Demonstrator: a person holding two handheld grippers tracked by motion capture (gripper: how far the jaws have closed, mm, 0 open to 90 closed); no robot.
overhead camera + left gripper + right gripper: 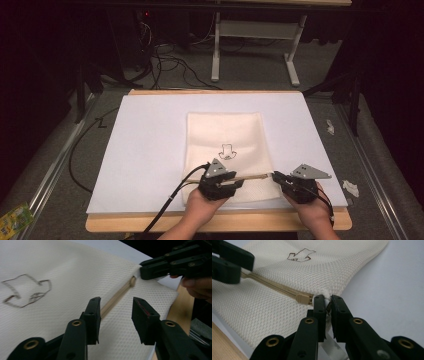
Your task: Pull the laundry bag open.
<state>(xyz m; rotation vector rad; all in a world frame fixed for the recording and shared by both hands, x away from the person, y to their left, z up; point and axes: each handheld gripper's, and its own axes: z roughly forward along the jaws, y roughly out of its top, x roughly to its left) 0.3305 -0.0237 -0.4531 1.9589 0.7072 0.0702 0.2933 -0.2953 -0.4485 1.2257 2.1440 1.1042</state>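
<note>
A cream mesh bag (227, 135) with a small dark outline drawing (228, 151) lies flat on a white sheet (150, 150). A beige zipper (250, 177) runs across its near end. My right gripper (276, 176) is shut on the bag's near right corner (326, 300), just beside the zipper's beige end piece (303, 299). My left gripper (236, 181) stands open over the zipper (117, 296), which runs along beside one of its two spread jaws. The right gripper's black tip (150, 271) pinches the corner ahead of it.
The sheet covers a wooden table whose bare edge (150, 222) runs along the front. Crumpled white scraps (350, 187) lie off the right side. Cables (170, 62) and a white table frame (255, 30) stand on the floor behind.
</note>
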